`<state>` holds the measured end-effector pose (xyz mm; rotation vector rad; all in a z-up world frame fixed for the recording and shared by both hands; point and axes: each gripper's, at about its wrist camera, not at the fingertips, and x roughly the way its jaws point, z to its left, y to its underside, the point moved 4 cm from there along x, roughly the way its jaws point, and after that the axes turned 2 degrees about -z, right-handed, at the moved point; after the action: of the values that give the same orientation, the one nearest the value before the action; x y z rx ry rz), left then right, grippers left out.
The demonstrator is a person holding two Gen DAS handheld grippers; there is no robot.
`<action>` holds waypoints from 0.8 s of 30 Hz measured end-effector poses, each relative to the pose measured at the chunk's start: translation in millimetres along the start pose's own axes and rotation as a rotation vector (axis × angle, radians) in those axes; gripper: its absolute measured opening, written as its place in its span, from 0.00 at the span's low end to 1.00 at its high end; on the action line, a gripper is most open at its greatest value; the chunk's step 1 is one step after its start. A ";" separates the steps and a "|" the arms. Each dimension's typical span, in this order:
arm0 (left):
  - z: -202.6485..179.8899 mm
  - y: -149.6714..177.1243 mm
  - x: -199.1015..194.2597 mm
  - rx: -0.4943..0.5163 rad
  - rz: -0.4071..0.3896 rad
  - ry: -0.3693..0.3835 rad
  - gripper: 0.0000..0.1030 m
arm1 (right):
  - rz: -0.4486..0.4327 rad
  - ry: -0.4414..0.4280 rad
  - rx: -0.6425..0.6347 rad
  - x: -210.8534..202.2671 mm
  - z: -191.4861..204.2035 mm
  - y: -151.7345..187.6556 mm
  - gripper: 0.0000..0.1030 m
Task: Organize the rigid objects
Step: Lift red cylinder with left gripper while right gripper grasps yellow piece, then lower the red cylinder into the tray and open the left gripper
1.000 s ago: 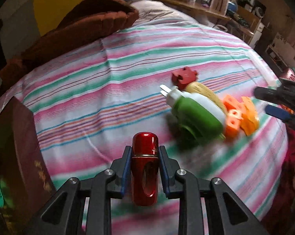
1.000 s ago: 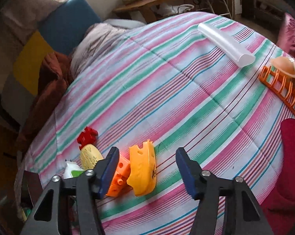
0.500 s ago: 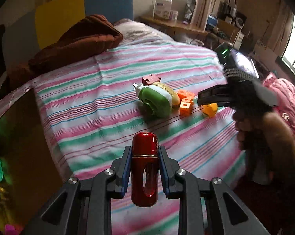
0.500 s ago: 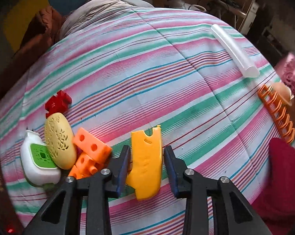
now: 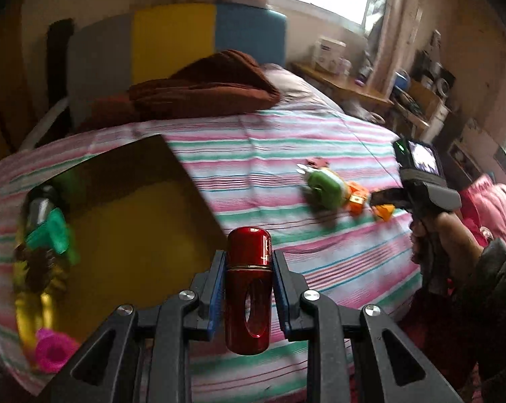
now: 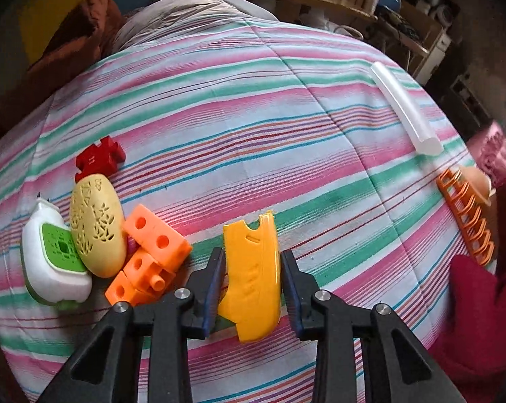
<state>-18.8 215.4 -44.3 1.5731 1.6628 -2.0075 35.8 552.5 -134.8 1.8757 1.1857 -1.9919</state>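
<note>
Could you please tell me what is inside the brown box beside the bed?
The box holds a green item, a pink one and a yellow piece, all blurred. Its near corner is hidden behind the left tool.

Black tool [image 6: 253,268], blue pads [image 6: 213,278]

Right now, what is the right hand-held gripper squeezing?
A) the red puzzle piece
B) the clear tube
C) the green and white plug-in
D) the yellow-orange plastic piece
D: the right hand-held gripper has both pads against the yellow-orange plastic piece.
</note>
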 end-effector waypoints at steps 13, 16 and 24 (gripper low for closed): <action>149.2 31.4 -23.4 -0.269 -0.007 -0.218 0.25 | -0.026 0.052 -0.089 -0.9 11.7 2.9 0.29; 175.6 40.1 -18.9 -0.373 0.017 -0.208 0.25 | -0.028 0.057 -0.095 -0.8 11.6 2.3 0.29; 209.8 50.7 -1.5 -0.559 0.045 -0.145 0.25 | -0.033 0.066 -0.114 3.3 12.3 -1.8 0.29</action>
<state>-117.8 33.1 -103.9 1.2191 1.8848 -1.4120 24.6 547.3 -138.3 1.8908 1.3259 -1.8493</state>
